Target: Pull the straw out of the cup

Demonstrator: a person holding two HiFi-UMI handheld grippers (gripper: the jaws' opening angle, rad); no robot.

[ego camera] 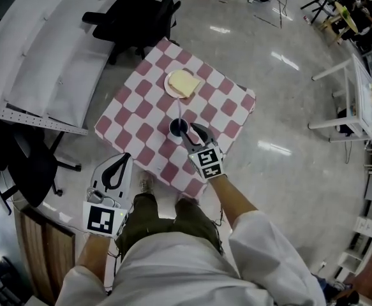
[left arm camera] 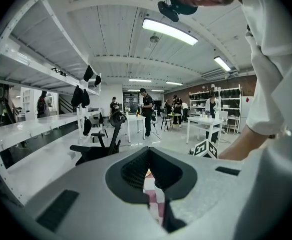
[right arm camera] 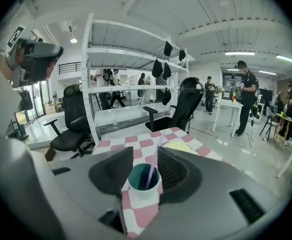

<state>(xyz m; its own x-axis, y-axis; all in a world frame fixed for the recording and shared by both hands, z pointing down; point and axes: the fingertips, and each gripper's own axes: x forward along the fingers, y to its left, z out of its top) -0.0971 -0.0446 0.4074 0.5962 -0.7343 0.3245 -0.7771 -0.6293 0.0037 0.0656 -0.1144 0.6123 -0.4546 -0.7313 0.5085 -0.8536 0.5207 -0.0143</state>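
Note:
A small cup [ego camera: 177, 129], dark inside, stands near the front of the checkered table [ego camera: 140, 110]. A pale straw [ego camera: 180, 115] rises from it. In the right gripper view the cup [right arm camera: 144, 190] shows a white wall and a teal inside. There the straw [right arm camera: 151, 174] leans up to the right. My right gripper [ego camera: 193, 131] [right arm camera: 144, 157] is open, one jaw on each side of the cup; I see no pad pressing on it. My left gripper [ego camera: 122, 157] [left arm camera: 148, 152] is held off the table's front left corner. Its tips meet with nothing between them.
A white plate [ego camera: 170, 89] with a yellow slab [ego camera: 184, 82] sits behind the cup. A black office chair [ego camera: 134, 19] stands beyond the table, and another [ego camera: 36, 164] is at the left. A white shelf rack [ego camera: 32, 69] runs along the left side.

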